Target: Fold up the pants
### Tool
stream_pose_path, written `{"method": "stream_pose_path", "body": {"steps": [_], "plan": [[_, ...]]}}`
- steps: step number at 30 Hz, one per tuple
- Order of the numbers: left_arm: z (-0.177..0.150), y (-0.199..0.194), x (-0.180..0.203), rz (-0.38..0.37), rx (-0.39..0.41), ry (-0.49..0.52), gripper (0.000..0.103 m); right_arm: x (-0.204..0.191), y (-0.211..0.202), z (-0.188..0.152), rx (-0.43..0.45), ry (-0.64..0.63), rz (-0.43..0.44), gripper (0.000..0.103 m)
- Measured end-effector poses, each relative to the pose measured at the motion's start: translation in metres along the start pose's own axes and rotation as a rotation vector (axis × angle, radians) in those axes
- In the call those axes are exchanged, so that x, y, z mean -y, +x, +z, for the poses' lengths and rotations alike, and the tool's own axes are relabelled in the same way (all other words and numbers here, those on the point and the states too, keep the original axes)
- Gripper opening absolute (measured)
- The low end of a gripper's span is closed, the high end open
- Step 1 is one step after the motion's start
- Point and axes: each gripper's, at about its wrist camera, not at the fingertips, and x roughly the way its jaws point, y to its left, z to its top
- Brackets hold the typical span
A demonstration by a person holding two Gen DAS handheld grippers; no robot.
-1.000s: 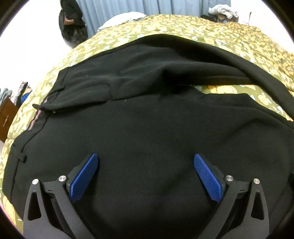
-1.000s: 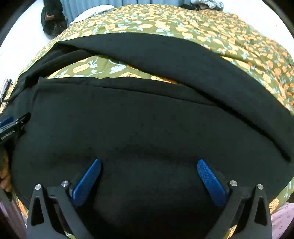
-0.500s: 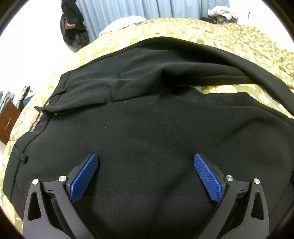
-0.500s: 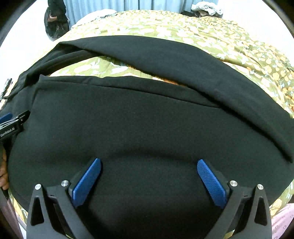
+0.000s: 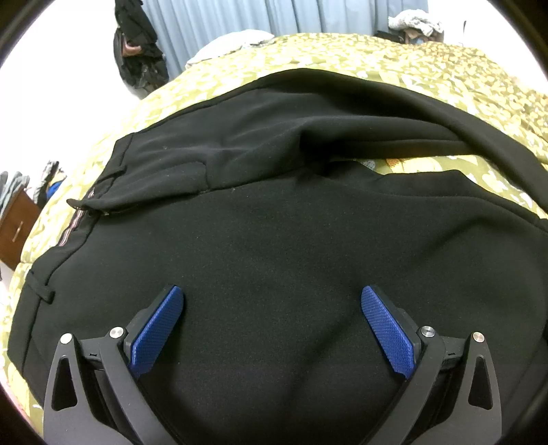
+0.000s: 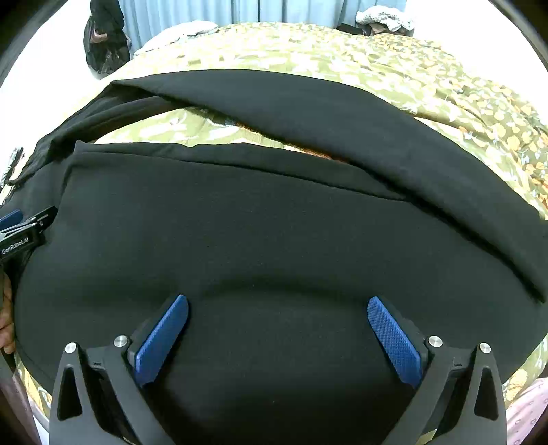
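Note:
Black pants [image 5: 274,239] lie spread on a bed with an olive floral cover [image 5: 394,58]. The waistband with belt loops [image 5: 68,232] is at the left, and the two legs run to the right with a strip of cover showing between them. My left gripper [image 5: 272,308] is open, low over the near leg by the seat. My right gripper [image 6: 277,318] is open over the near leg [image 6: 274,232] further along. The far leg [image 6: 342,119] lies diagonally behind. The left gripper's side [image 6: 20,236] shows at the left edge of the right wrist view.
Blue curtains [image 5: 274,17] hang behind the bed. A dark bag [image 5: 137,54] hangs at the back left. A brown cabinet [image 5: 17,232] stands left of the bed. A pile of clothes [image 5: 414,20] sits at the back right, and a white pillow [image 5: 236,41] lies at the bed's head.
Both cameras have tilted up a little, so more of the curtains and far bed shows. Both grippers stay open over the near leg.

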Motion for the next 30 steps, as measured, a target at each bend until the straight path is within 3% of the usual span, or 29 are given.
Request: {"method": "stream_pose_path", "body": {"steps": [30], "plan": [[-0.0001,-0.0001,-0.0002,0.0,0.0,0.0,0.102,-0.0009,0.0015,-0.0009,-0.002,0.001,0.0,0.103]]}}
